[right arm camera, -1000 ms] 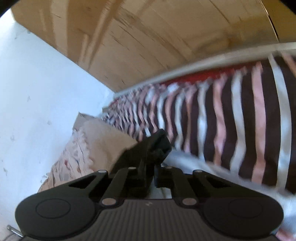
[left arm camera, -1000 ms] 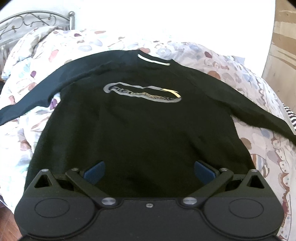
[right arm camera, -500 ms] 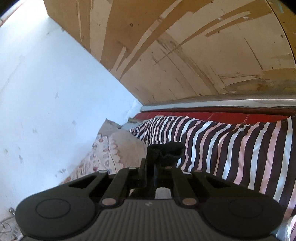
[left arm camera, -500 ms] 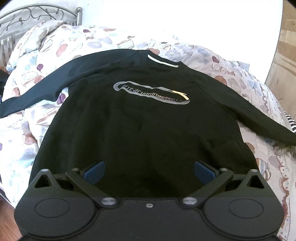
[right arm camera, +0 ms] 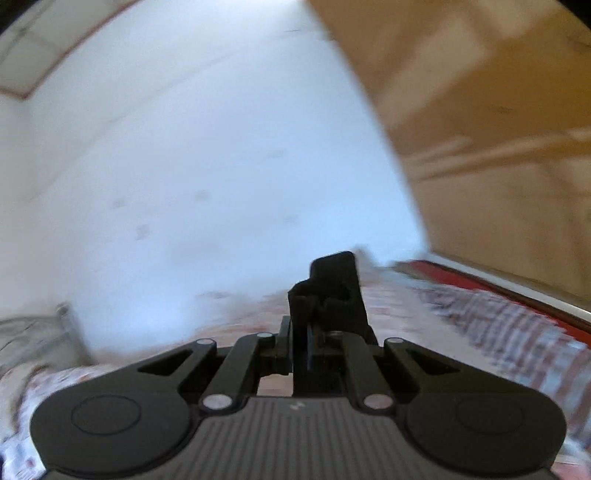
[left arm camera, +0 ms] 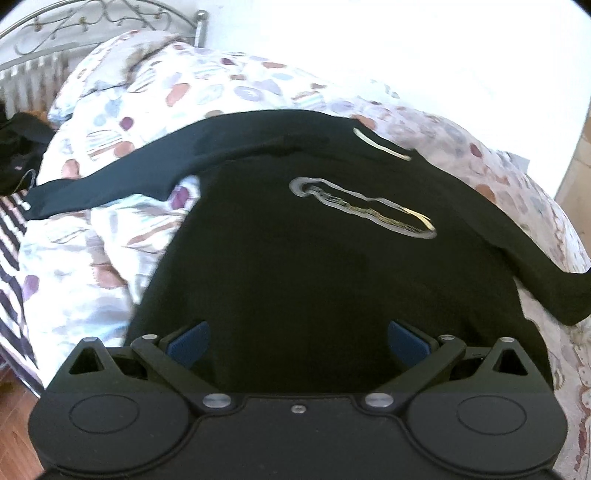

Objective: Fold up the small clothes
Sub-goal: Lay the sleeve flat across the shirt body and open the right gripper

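The left gripper (left arm camera: 297, 341) hangs over the lower part of the black sweatshirt (left arm camera: 332, 266) with its jaws spread wide, the blue pads (left arm camera: 188, 341) well apart and nothing pinched between them. The sweatshirt lies face up on a patterned duvet (left arm camera: 110, 258), its silvery chest print (left arm camera: 362, 206) and pale collar strip (left arm camera: 380, 149) turned toward the far edge; one sleeve (left arm camera: 122, 177) stretches out to the left across the bedding, and the other sleeve (left arm camera: 546, 273) runs down to the right, its cuff lifted off the bedding. Beyond the duvet stand a metal headboard (left arm camera: 92, 14) and a bright white wall (left arm camera: 406, 48). The right gripper (right arm camera: 314, 328) is pressed closed on a bunch of black fabric (right arm camera: 332, 291) that sticks up above its tips; which part of the garment this is cannot be told from its view. Around it the picture is smeared: a white wall (right arm camera: 203, 166), a wooden panel (right arm camera: 498, 129), and a striped cloth (right arm camera: 509, 332) low on the right.
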